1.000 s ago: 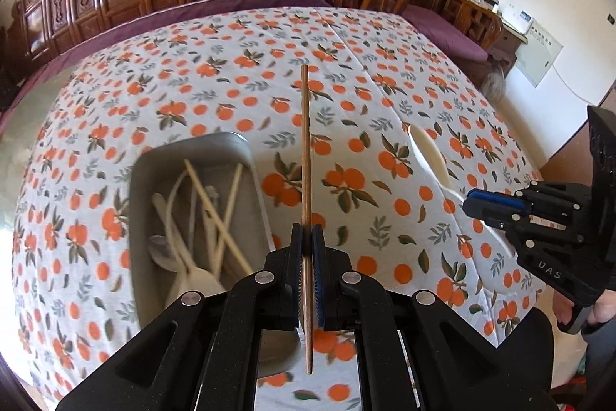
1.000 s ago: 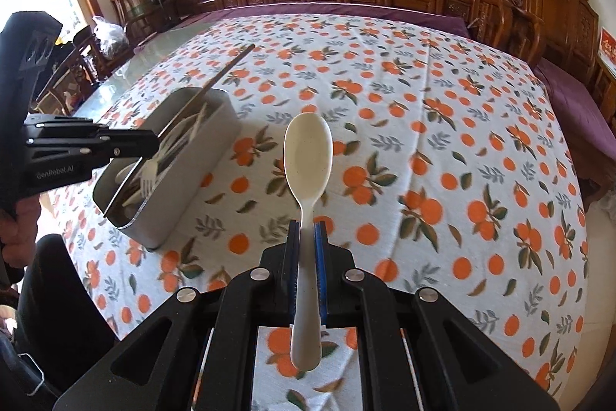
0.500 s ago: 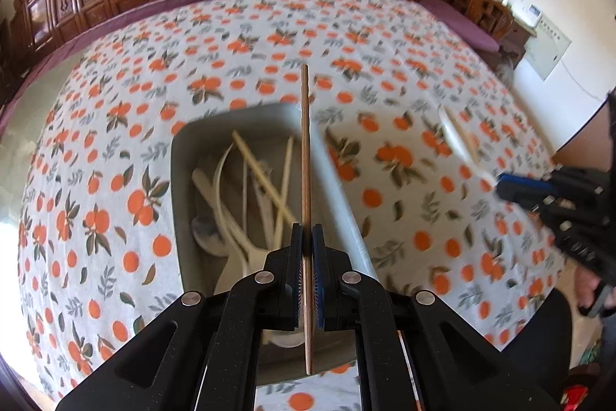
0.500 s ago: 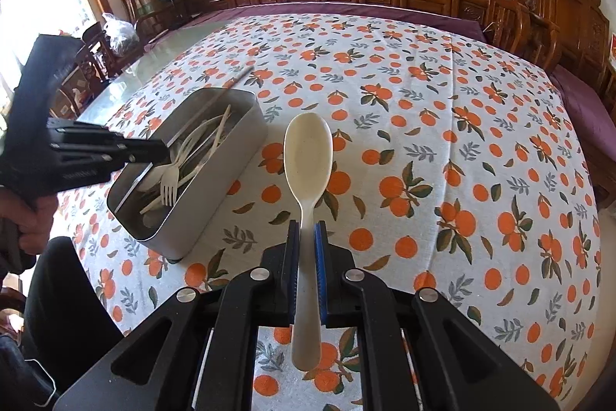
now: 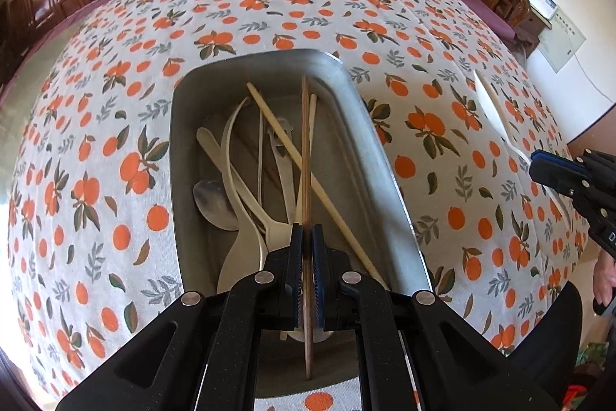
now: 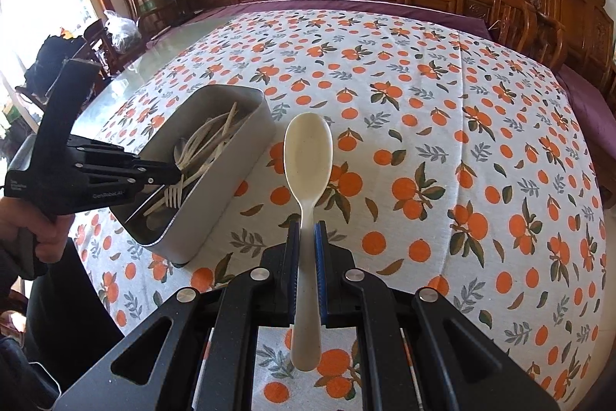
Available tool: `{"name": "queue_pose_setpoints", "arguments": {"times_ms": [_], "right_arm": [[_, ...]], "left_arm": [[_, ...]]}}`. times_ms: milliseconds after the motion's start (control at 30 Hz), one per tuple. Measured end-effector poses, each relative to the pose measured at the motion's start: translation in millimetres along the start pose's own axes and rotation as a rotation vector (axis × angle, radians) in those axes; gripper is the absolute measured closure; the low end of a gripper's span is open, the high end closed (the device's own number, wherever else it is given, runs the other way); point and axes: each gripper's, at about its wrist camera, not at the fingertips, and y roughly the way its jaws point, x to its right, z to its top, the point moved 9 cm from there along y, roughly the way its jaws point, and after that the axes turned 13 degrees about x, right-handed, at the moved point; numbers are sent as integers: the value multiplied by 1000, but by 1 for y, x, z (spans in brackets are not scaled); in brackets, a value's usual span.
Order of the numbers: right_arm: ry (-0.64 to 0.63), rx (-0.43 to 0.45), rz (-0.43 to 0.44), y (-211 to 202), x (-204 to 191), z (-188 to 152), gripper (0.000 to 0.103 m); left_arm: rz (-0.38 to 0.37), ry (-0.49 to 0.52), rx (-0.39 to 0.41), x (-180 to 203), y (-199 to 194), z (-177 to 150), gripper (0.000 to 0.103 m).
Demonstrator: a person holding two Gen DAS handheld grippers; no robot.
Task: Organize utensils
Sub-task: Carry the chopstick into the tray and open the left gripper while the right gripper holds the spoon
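**Chopstick over the tin, spoon waiting**

While the left gripper pinches a dark chopstick above the metal tin (pale utensils jumbled inside), only the right view shows the right gripper clamping a cream spoon over open tablecloth beside the tin's long edge.

Bright daylight from the window; sharp, fisheye-curved edges.

left gripper with chopstick now over tray
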Motion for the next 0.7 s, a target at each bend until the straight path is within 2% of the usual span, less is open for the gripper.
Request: {"name": "queue_pose_setpoints", "arguments": {"times_ms": [233, 700], "right_arm": [[-2, 6, 23, 8, -21, 10, 94], [-5, 17, 96, 44, -98, 39, 94]], "left_arm": [[3, -43, 48, -11, -12, 5, 99], [22, -81, 143, -45, -59, 11, 99]]}}
